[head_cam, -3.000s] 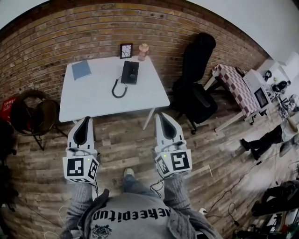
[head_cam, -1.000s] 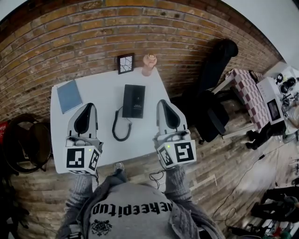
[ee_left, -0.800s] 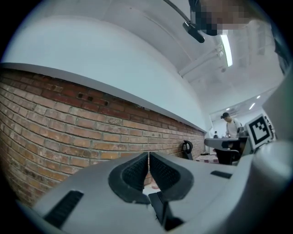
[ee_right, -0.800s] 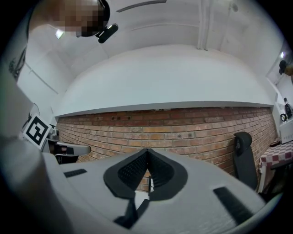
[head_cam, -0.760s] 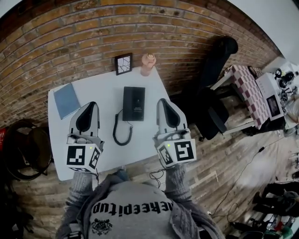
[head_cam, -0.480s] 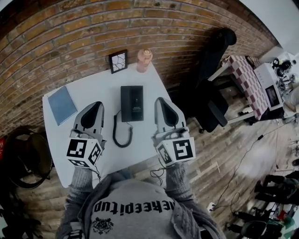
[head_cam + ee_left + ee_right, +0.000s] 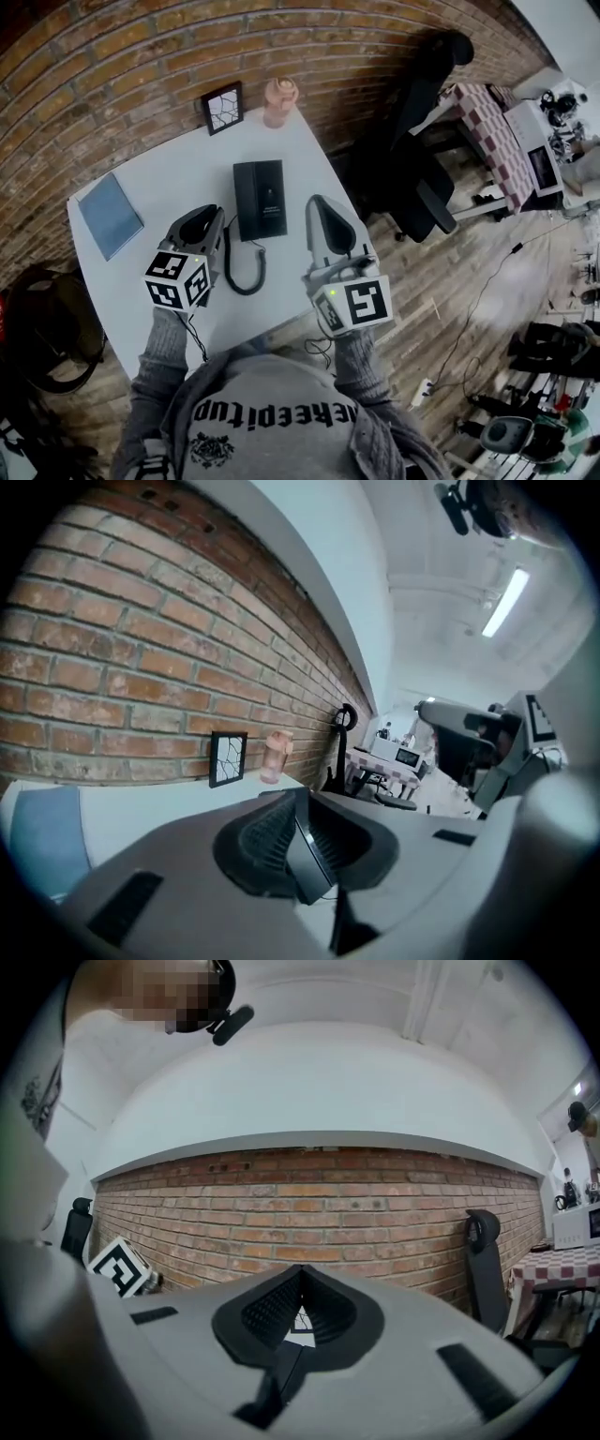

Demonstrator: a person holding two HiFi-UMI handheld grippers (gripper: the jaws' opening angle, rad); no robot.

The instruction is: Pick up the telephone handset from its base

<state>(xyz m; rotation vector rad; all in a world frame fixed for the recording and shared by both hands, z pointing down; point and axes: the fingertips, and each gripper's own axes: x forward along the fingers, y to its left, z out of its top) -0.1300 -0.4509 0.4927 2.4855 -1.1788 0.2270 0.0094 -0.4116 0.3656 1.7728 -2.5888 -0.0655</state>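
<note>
The left hand-held gripper (image 7: 202,223) has its jaws pressed together with nothing between them, and the right hand-held gripper (image 7: 319,203) likewise shows its two jaws meeting at the tips, empty. Both hover over the white tabletop (image 7: 169,173), pointing toward the brick wall (image 7: 141,56). Between them lies the black telephone: the telephone handset (image 7: 247,199) rests on its base (image 7: 273,202), just right of the left gripper's tip and just left of the right gripper's tip, touched by neither. The coiled cord (image 7: 229,267) loops from the phone's near end toward the person, between the two grippers. Farther out, a blue notebook (image 7: 110,216) lies at the tabletop's left, and a picture frame (image 7: 220,108) and a pink figure (image 7: 279,101) stand at the far edge by the wall. A black office chair (image 7: 412,159) sits off to the right.
</note>
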